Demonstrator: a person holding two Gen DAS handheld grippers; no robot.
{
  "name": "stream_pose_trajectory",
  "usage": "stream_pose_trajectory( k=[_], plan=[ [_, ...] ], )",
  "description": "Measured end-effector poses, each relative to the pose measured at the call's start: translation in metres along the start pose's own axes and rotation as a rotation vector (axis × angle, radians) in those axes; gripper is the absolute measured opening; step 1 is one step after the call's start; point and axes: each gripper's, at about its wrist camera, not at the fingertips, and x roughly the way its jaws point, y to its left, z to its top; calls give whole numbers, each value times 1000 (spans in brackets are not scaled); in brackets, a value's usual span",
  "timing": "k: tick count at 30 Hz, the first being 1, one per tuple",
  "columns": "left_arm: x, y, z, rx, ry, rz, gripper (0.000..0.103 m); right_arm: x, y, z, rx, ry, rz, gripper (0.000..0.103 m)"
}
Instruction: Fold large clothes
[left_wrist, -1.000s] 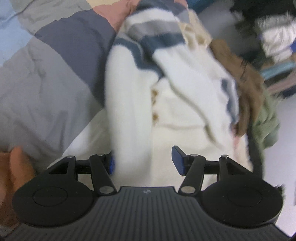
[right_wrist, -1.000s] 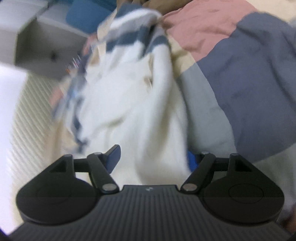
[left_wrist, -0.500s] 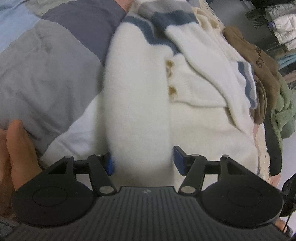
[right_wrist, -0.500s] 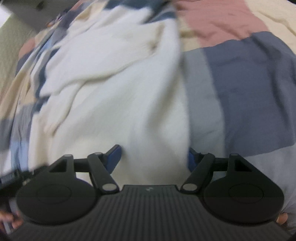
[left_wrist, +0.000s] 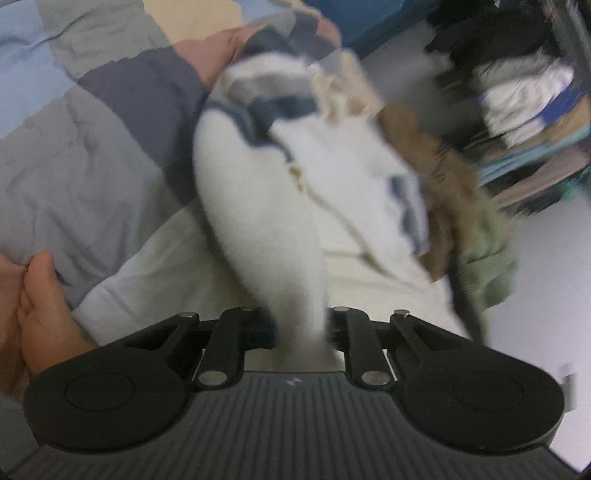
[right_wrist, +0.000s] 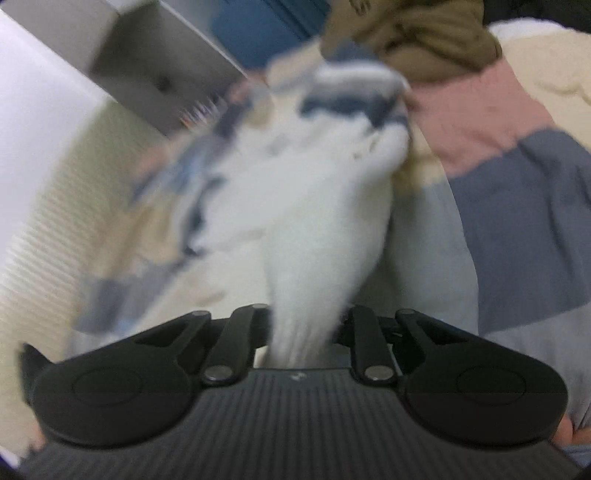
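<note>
Motion blur smears both wrist views. At far left of the left view, a bare hand (left_wrist: 35, 314) is cut off by the frame edge, fingers curled beside the patchwork quilt (left_wrist: 92, 155). The left gripper (left_wrist: 300, 326) has just closed and is clenched on a bunched fold of the white sweater (left_wrist: 258, 206), which lies on the bed with navy-striped sleeves. Right of it lies a brown garment (left_wrist: 439, 184); its dark lettering is unreadable. In the right view, the right gripper (right_wrist: 303, 330) has likewise just closed, grasping another fold of the sweater (right_wrist: 314, 221); both point downward.
</note>
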Motion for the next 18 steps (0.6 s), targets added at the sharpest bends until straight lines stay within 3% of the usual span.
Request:
stream_pose_trajectory(
  k=[5,10,18],
  plan=[
    [-48,-15,2,6,-52,-125,17,-36,3,11,35,-88,160,17],
    [-94,-33,-6,34,-79,-200,17,-72,12,8,3,-155,292,17],
    [-183,-64,-40,91,-115,-297,17,-140,40,-4,-79,-194,363,17]
  ],
)
